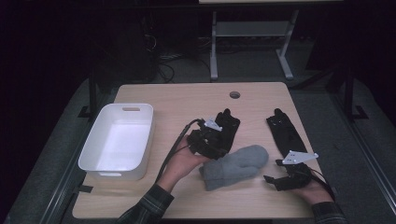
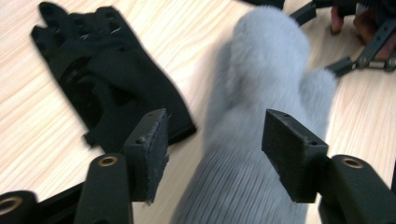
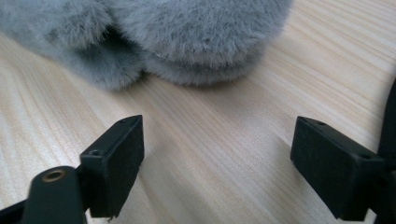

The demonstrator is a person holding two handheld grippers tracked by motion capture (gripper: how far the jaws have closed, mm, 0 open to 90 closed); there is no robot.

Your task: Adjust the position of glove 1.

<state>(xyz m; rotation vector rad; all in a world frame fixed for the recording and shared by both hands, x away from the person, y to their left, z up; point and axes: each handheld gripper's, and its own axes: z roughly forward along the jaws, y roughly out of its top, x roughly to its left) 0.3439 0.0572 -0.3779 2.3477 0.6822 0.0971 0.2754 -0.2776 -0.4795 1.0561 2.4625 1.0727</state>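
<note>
- While the white bin (image 1: pixel 116 140) at the left sits empty, nothing looks stowed yet, so the work seems barely begun.
- The grey mitten (image 1: pixel 236 165) lies mid-table, near edge; the left gripper (image 2: pixel 212 154) hovers over its cuff, jaws apart, gripping nothing.
- The right gripper (image 3: pixel 217 163) rests open just right of it.
- Two black gloves (image 1: pixel 226 128) (image 1: pixel 285 133) lie farther back, untouched.
</note>
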